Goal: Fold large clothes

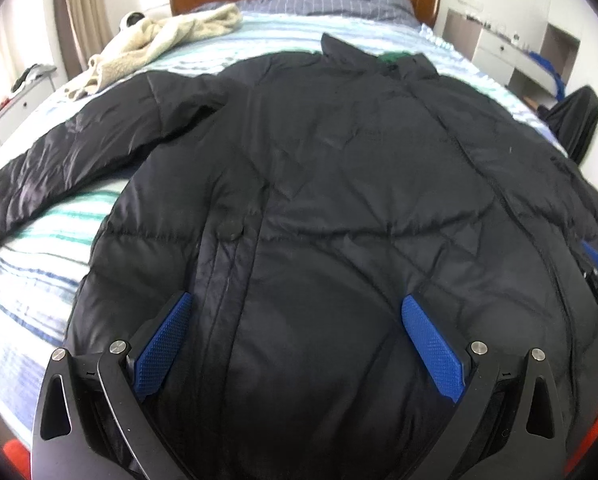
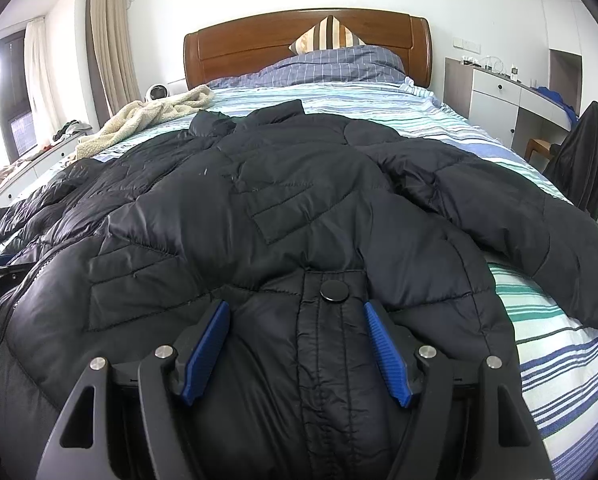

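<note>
A black puffer jacket (image 2: 283, 216) is lying spread out, front side up, across the striped bedsheet (image 2: 539, 344), collar toward the wooden headboard (image 2: 259, 40) and hem toward the cameras. One sleeve (image 2: 519, 216) is stretching out toward the right side of the bed, the other (image 1: 59, 160) toward the left side, so judging by this layout no fold is showing yet: both sleeves and the body are waiting to be brought in.

The left gripper (image 1: 297, 308) is hovering over the lower front of the jacket with its jaws spread wide and nothing between the blue pads. The right gripper (image 2: 297, 312) is likewise standing open just below a round snap button (image 2: 334, 290) (the placket is running between its fingers, unpinched).

A cream fleece blanket (image 2: 147, 116) is lying crumpled near the bed's far left. The hem itself is sitting under the gripper frames, out of sight, and the left sleeve's cuff is running off the picture edge.
</note>
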